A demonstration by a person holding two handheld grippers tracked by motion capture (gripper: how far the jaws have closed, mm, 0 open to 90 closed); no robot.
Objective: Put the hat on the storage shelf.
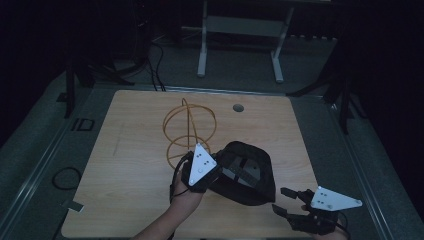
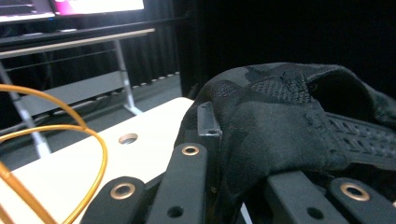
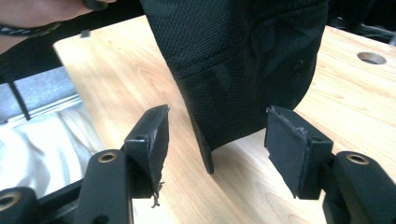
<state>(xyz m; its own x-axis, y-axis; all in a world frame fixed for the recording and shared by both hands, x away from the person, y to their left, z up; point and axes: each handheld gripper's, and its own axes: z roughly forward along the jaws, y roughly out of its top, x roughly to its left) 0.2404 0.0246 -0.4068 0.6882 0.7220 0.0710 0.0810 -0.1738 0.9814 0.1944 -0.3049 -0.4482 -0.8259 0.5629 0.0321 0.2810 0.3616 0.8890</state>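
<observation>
A light wooden table (image 1: 130, 165) carries everything, with a small round hole (image 1: 238, 107) near its far edge. At its middle stands a gold wire stand (image 1: 187, 132) made of rings on an upright rod. Just beside it, toward the near right, a black cap (image 1: 250, 172) is held up off the tabletop, its brim (image 3: 201, 140) hanging down to the wood. The left gripper (image 1: 220, 167) is clamped tight on the cap's fabric edge. The right gripper (image 1: 286, 201) sits near the table's front right corner, its jaws spread apart with nothing pinched, the brim just ahead of them.
</observation>
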